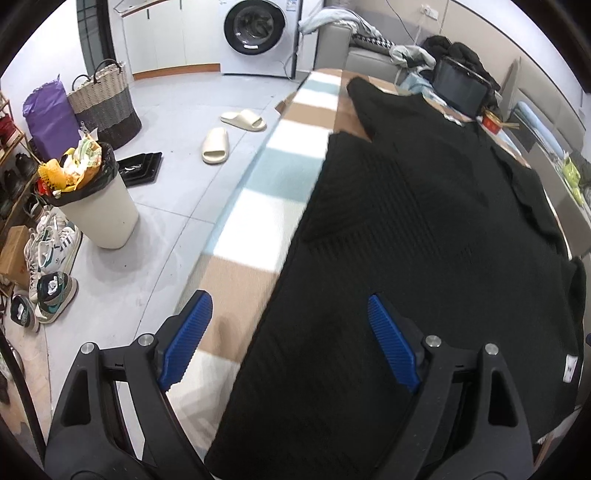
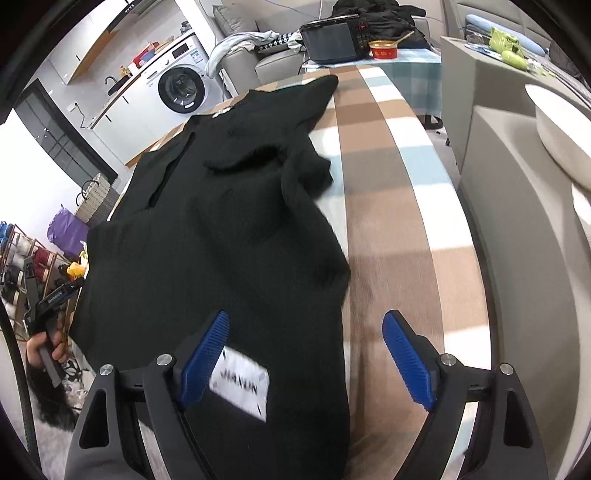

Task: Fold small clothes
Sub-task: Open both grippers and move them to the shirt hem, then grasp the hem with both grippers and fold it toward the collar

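Both sets of jaws stand wide, nothing between the blue pads. The left gripper hangs over the near left edge of the black top: one pad over bare cloth cover, the other over the knit, so the hem edge runs between them. That straddle looks deliberate, the stance for pinching an edge. The right gripper mirrors it on the far side, its inner pad over the garment beside a white label (printing too blurred to read), its outer pad over the checked cloth.

Outward now. The top lies spread along the table, ribbed, one sleeve angled out at the far end in the left view. In the right view the other sleeve is bunched and turned in on the body, with a crease and a gap beside it. So it's flat enough to work, but not tidy. My read: the hem is down, the hands are free, and the next grip is being lined up, probably on the two near corners.

Why this spot? The top sits well inside the table edges, clear of the tablet and the red tub at the far end, so a fold away from the person has room.

Beyond the table: a bin, slippers and a washer on the floor side, none in play.
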Demonstrator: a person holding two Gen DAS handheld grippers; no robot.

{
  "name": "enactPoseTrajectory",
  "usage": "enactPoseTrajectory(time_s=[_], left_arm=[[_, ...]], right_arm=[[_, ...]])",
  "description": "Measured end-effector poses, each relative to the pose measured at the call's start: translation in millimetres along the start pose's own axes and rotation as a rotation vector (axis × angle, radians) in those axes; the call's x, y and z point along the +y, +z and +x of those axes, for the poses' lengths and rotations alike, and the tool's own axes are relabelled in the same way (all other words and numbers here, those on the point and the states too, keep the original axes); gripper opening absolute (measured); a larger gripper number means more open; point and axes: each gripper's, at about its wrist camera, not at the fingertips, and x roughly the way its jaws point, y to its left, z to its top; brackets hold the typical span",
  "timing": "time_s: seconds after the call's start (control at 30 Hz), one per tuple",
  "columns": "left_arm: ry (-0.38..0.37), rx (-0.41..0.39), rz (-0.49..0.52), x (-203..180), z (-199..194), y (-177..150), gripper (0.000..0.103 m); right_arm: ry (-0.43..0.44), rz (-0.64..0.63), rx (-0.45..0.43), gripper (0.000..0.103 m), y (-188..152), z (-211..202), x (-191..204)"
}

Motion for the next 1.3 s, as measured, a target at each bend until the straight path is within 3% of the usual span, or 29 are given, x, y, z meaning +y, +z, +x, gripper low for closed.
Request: enactPoseTrajectory(time_s=[0.27, 0.37, 0.43, 0.47, 0.53, 0.57, 0.63, 0.67, 0.77, 1.07, 1.3], left_arm=[[-0.004, 0.033, 0.057, -15.3, 8.0, -15.4, 0.078], [-0.013, 0.014, 0.085, -21.5, 7.9, -15.6, 0.068], [-0.022, 0.002, 0.094, -23.8, 6.6, -16.6, 0.054], [-0.026, 0.0, 0.098, -24.3, 5.8, -14.7, 0.05], [-0.048, -0.001, 0.105, -25.9, 3.9, -13.5, 0.029], [-0.066, 0.001, 0.104, -26.9, 3.1, -12.6, 0.023], [-0.093, 0.004, 0.093, -27.4, 2.2, -11.7, 0.01], [-0.089, 0.001, 0.089, -26.9, 1.2, -9.9, 0.007], [-0.106, -0.014, 0.049, -20.5, -3.8, -8.9, 0.006], [-0.186, -0.122, -0.008, -12.7, -46.8, -0.5, 0.005], [-0.219, -0.191, -0.036, -8.4, -74.1, 6.9, 0.005]], right_arm=[[-0.007, -0.055, 0.053, 0.087, -9.1, 2.7, 2.7], [-0.008, -0.069, 0.079, 0.087, -12.4, 5.8, 3.0], [-0.013, -0.079, 0.091, 0.085, -14.4, 7.8, 2.4], [-0.013, -0.082, 0.097, 0.08, -15.9, 8.9, 1.7], [-0.011, -0.082, 0.106, 0.072, -18.5, 10.9, 1.3], [-0.017, -0.085, 0.109, 0.065, -19.6, 12.4, 1.9], [-0.003, -0.118, 0.081, 0.033, -20.3, 11.2, 6.0], [0.034, -0.124, 0.064, 0.023, -21.0, 10.6, 5.9], [0.045, -0.131, 0.017, 0.005, -22.0, 9.7, 6.8], [0.174, -0.11, -0.233, 0.003, -8.8, -33.8, 16.3], [0.25, -0.043, -0.353, 0.003, -3.0, -49.5, 14.0]])
